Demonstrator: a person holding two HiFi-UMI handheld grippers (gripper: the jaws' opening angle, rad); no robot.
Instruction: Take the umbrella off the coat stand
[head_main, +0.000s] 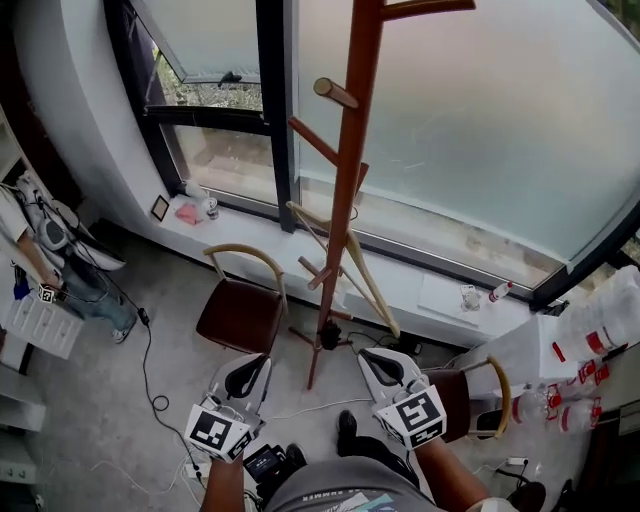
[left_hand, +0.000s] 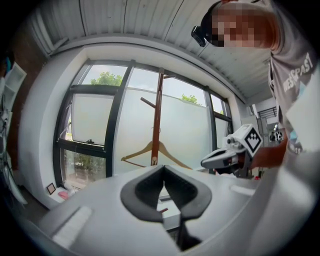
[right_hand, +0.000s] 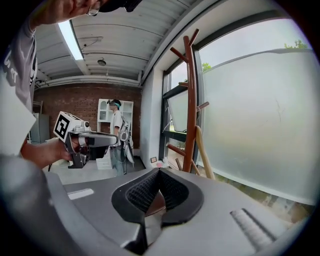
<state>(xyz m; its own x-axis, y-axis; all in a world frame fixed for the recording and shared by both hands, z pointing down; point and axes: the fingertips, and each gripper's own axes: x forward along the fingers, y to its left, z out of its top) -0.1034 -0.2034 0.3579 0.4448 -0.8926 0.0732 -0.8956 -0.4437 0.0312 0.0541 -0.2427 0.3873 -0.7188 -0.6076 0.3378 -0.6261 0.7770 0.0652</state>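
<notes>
The brown wooden coat stand (head_main: 350, 150) rises in front of the frosted window. A pale wooden hanger (head_main: 345, 262) hangs on it, and a small dark thing (head_main: 328, 336) sits low on its post; I cannot tell what it is. No umbrella shows plainly in any view. My left gripper (head_main: 254, 368) and right gripper (head_main: 374, 360) are held low and near, on either side of the stand's foot, apart from it. Both are shut with nothing between the jaws. The left gripper view shows the stand (left_hand: 157, 120), the hanger (left_hand: 150, 152) and the right gripper (left_hand: 220, 159).
A brown chair (head_main: 240, 315) stands left of the stand and another (head_main: 455, 398) at the right. The windowsill (head_main: 260, 232) holds a pink thing (head_main: 188, 212) and a small bottle (head_main: 498, 291). Cables (head_main: 150, 370) lie on the floor. A person (right_hand: 117, 137) stands further back.
</notes>
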